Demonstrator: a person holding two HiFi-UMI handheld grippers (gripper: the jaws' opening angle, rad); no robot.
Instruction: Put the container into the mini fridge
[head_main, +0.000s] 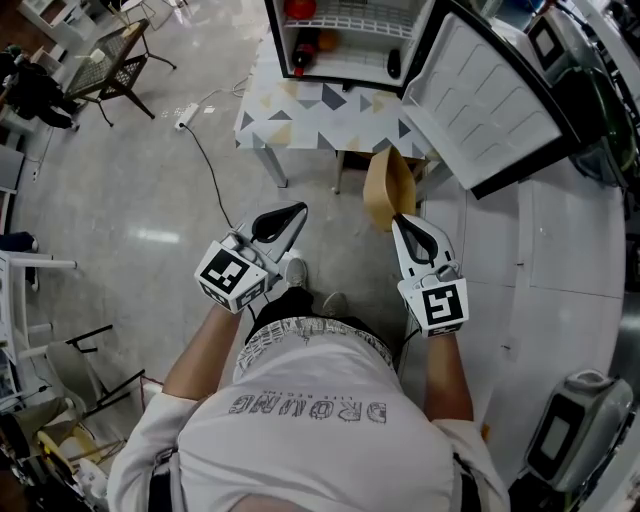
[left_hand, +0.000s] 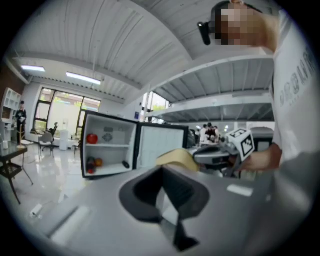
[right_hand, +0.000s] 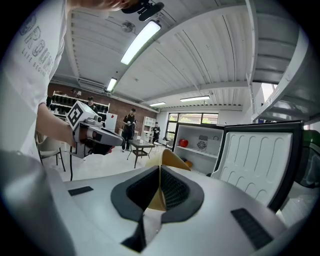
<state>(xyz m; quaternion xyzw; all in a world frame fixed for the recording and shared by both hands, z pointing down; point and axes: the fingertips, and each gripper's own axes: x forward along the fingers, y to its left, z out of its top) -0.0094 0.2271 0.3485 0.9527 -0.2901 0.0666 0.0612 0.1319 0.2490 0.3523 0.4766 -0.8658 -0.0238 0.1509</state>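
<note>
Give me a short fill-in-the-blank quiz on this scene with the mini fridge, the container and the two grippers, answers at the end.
1. The tan container is clamped in the ___ gripper's jaws.
2. The door of the mini fridge stands ___.
3. The round fruit on the fridge's upper shelf is ___ in colour.
4. The left gripper carries ___ between its jaws.
Missing words: right; open; red; nothing

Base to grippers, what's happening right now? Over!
Right gripper shut on tan curved container. Left gripper shut, empty. Black mini fridge with white inside ahead, door open; nothing seen blocking.
</note>
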